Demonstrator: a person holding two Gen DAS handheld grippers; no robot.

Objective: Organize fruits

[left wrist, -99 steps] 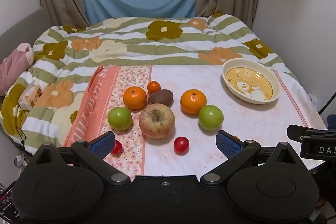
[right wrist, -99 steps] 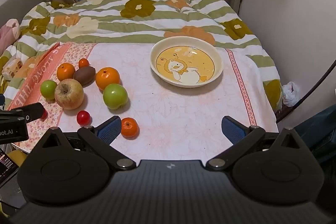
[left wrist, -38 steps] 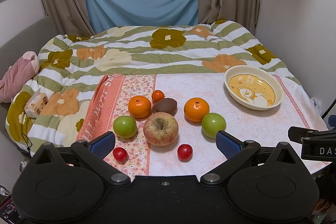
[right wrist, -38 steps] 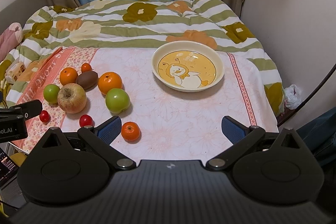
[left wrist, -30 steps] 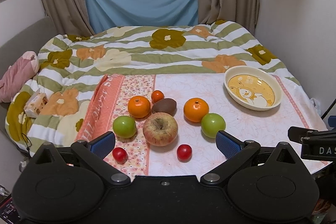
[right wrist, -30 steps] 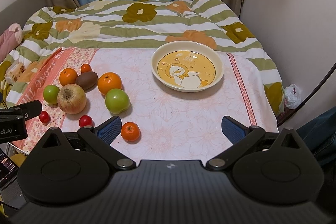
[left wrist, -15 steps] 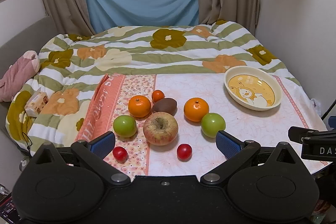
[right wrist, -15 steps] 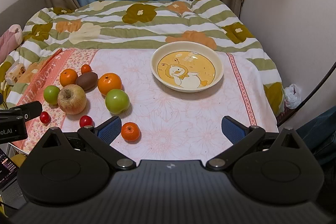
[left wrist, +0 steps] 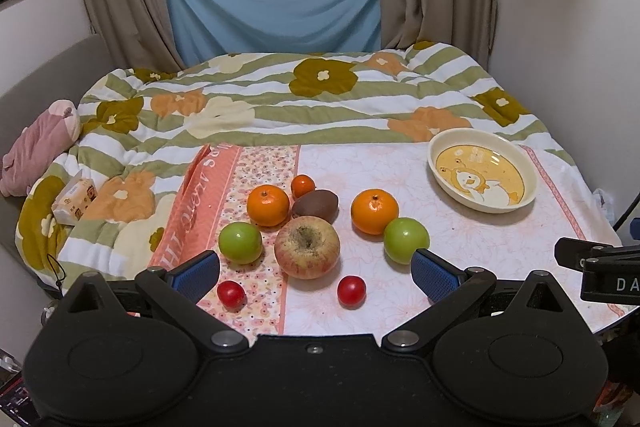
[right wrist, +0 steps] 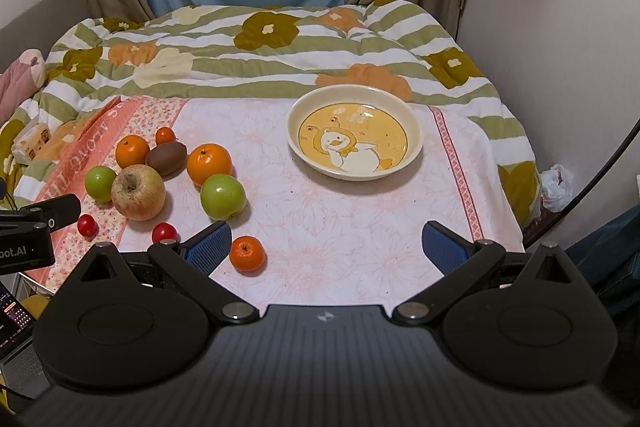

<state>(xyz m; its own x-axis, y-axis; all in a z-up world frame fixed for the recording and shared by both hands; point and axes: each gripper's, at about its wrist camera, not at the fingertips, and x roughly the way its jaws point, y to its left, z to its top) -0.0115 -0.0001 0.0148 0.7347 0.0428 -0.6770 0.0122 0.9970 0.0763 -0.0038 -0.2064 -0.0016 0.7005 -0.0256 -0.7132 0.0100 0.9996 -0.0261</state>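
Observation:
Fruit lies in a loose cluster on the cloth-covered table: a big red-yellow apple, two green apples, two oranges, a brown kiwi, a small mandarin and two cherry tomatoes. Another mandarin sits alone near the right gripper's left finger. An empty cream plate with a duck picture stands to the right. My left gripper and right gripper are open and empty, held above the table's near edge.
A flowered green-striped quilt covers the bed behind the table. A tissue pack and a pink plush toy lie at the left. Walls stand close on the right; a white bag lies on the floor.
Both grippers have drawn back and risen a little over the last seconds, so the fruit sits slightly farther off. No fruit has moved.

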